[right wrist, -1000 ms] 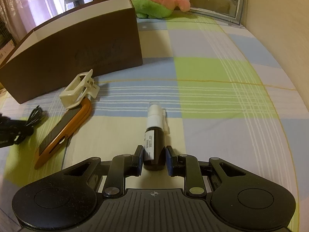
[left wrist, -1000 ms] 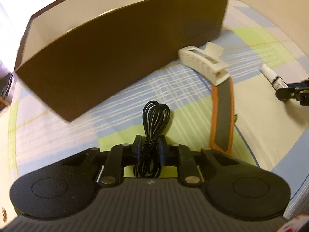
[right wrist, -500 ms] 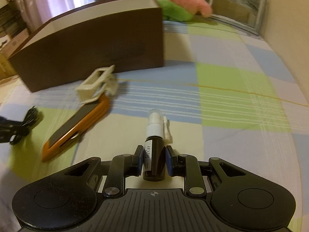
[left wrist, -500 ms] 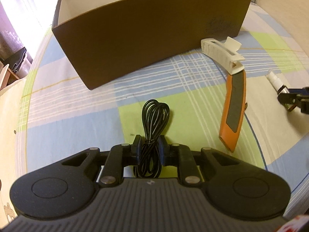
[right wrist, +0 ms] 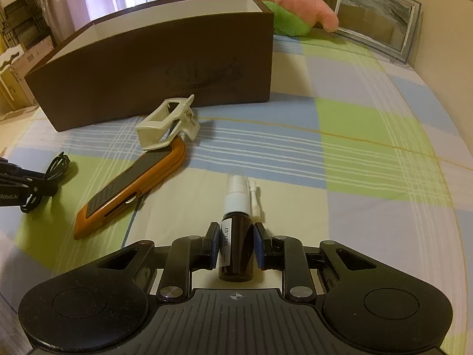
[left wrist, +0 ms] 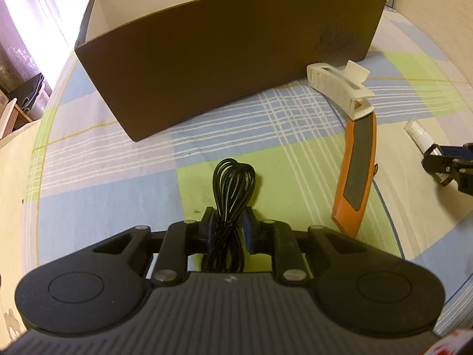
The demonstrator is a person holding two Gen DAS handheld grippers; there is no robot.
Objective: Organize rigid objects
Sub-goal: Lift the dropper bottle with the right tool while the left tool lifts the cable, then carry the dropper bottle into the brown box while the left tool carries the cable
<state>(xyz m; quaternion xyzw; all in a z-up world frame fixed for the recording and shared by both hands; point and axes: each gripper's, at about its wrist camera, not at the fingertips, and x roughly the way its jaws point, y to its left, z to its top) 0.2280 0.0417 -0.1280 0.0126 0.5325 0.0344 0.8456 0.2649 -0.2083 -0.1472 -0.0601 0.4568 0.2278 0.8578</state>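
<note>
My left gripper (left wrist: 229,216) is closing on a coiled black cable (left wrist: 233,177), and its pads press the bundle just above the checked cloth. My right gripper (right wrist: 235,230) is shut on a dark spray bottle (right wrist: 235,201) with a white nozzle that points away from me. A white hair clip (left wrist: 337,88) rests on the end of an orange utility knife (left wrist: 357,174); both lie between the grippers. Behind them stands an open brown box (left wrist: 224,59) with white inner walls. The right wrist view shows the clip (right wrist: 165,124), the knife (right wrist: 133,189) and the box (right wrist: 147,82).
A checked bedcover (right wrist: 354,148) lies under everything. A pink plush toy (right wrist: 295,3) and a framed picture (right wrist: 375,26) lean at the far end behind the box. Furniture and boxes (right wrist: 20,56) stand beyond the left edge.
Both wrist views have rolled, so the box now sits more level in them. The right gripper shifted slightly with the bottle. Cable and bottle stay gripped.
</note>
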